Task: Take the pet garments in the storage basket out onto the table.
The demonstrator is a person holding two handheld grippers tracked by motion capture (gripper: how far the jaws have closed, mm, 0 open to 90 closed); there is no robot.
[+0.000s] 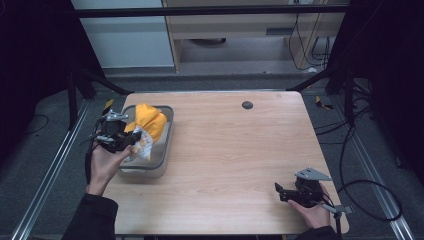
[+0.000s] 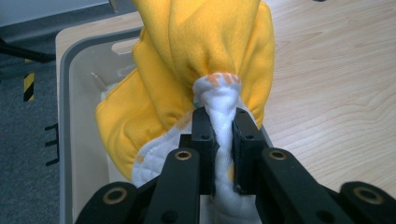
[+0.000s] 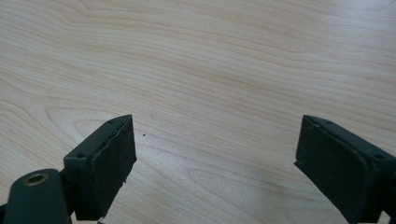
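A yellow cloth with a white, orange-spotted lining (image 1: 149, 121) (image 2: 205, 56) hangs bunched over a grey plastic bin (image 1: 168, 131) (image 2: 67, 121) at the table's left side. My left gripper (image 1: 131, 140) (image 2: 223, 140) is shut on a fold of the white lining and holds the cloth up above the bin. Part of the cloth still trails down inside the bin. My right gripper (image 1: 278, 190) (image 3: 215, 163) rests low near the table's front right corner, jaws wide apart, with nothing but bare wood between them.
The light wooden table (image 1: 235, 160) has a small dark round disc (image 1: 247, 105) near its far edge. Black cables (image 1: 365, 185) lie on the floor to the right. A metal frame rail (image 1: 50, 175) runs along the floor at the left.
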